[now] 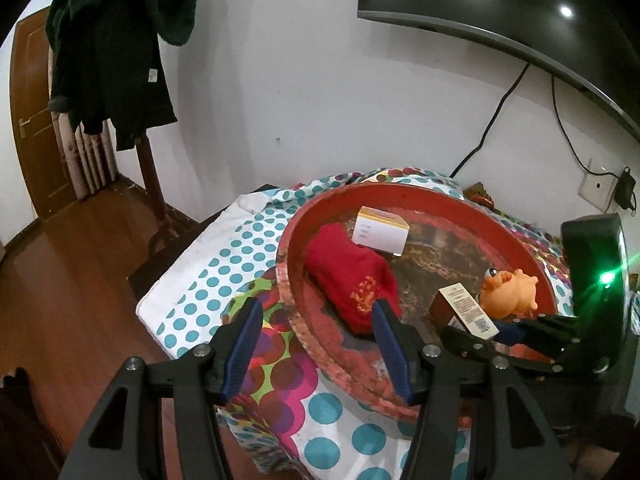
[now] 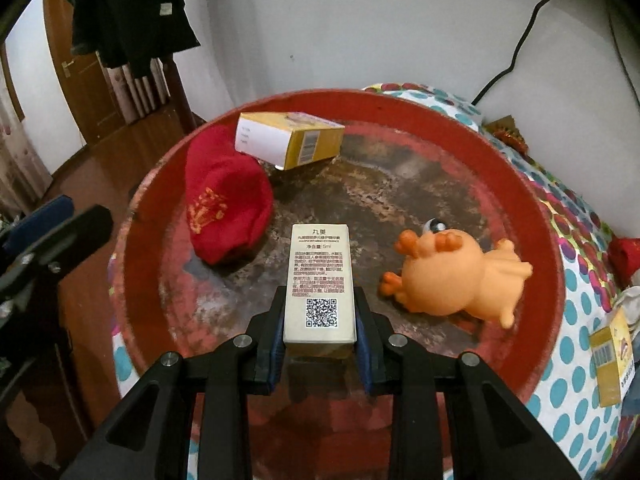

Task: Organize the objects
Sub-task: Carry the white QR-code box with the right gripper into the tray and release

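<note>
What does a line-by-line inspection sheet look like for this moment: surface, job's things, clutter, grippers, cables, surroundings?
Surface: dotted cloth carrying a worn red tray.
Job's things: in the tray, a red sock, a yellow-and-white box and an orange toy on its side; the QR-code box is held above the tray floor.
Clutter: another yellow box on the cloth outside the tray.
Grippers: left gripper open, empty, at the tray's near rim; right gripper shut on the QR-code box.
Cables: black cables down the wall.
Surroundings: dark jacket hanging, wooden door, wood floor.
</note>
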